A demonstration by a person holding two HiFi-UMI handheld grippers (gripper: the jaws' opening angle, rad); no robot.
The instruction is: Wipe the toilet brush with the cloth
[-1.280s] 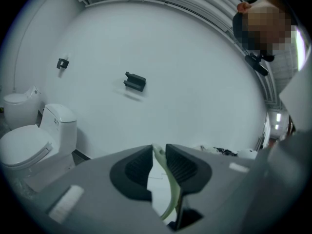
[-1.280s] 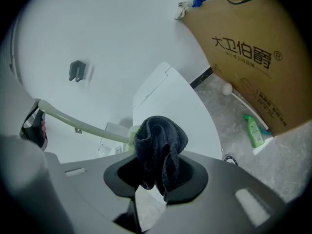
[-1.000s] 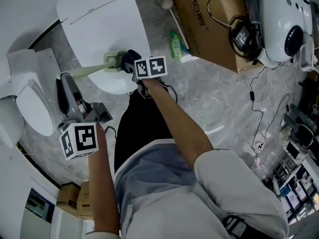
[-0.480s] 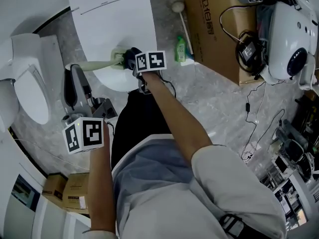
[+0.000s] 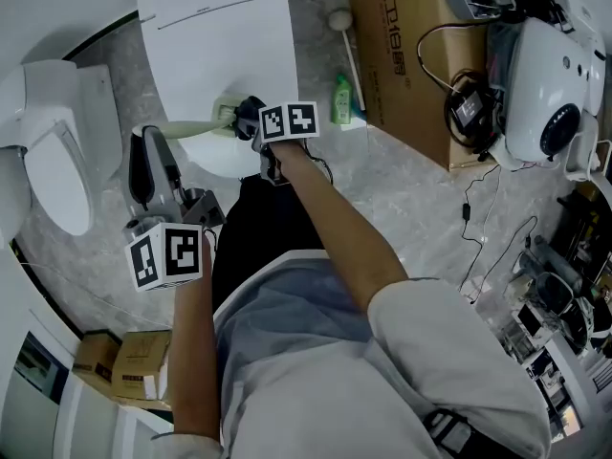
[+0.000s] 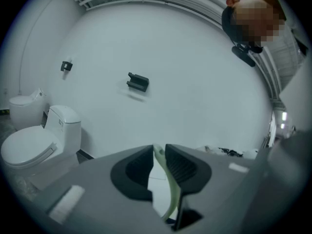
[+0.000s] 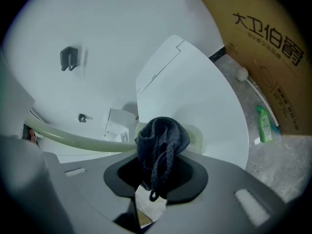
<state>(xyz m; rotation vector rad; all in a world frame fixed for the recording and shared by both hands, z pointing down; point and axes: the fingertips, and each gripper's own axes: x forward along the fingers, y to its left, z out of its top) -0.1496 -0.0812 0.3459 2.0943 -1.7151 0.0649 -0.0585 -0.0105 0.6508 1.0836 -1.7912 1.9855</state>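
A pale green toilet brush (image 5: 191, 125) is held level over a closed white toilet lid (image 5: 220, 36). My left gripper (image 5: 146, 143) is shut on the far end of its handle (image 6: 168, 189), which shows as a thin green strip between the jaws. My right gripper (image 5: 245, 115) is shut on a dark blue cloth (image 7: 160, 143). The cloth (image 5: 251, 111) is bunched against the brush at its head end, and the brush head (image 7: 197, 134) is mostly hidden behind it. In the right gripper view the handle (image 7: 73, 138) runs off to the left.
A second white toilet (image 5: 53, 161) stands at the left. On the grey floor lie a green bottle (image 5: 341, 98) and a white-tipped stick (image 5: 346, 41) beside a large cardboard box (image 5: 406, 55). A white machine (image 5: 555, 84) and cables (image 5: 478, 208) fill the right side.
The head view has shifted a little. Both grippers keep their hold, and the cloth stays at the head end of the brush.
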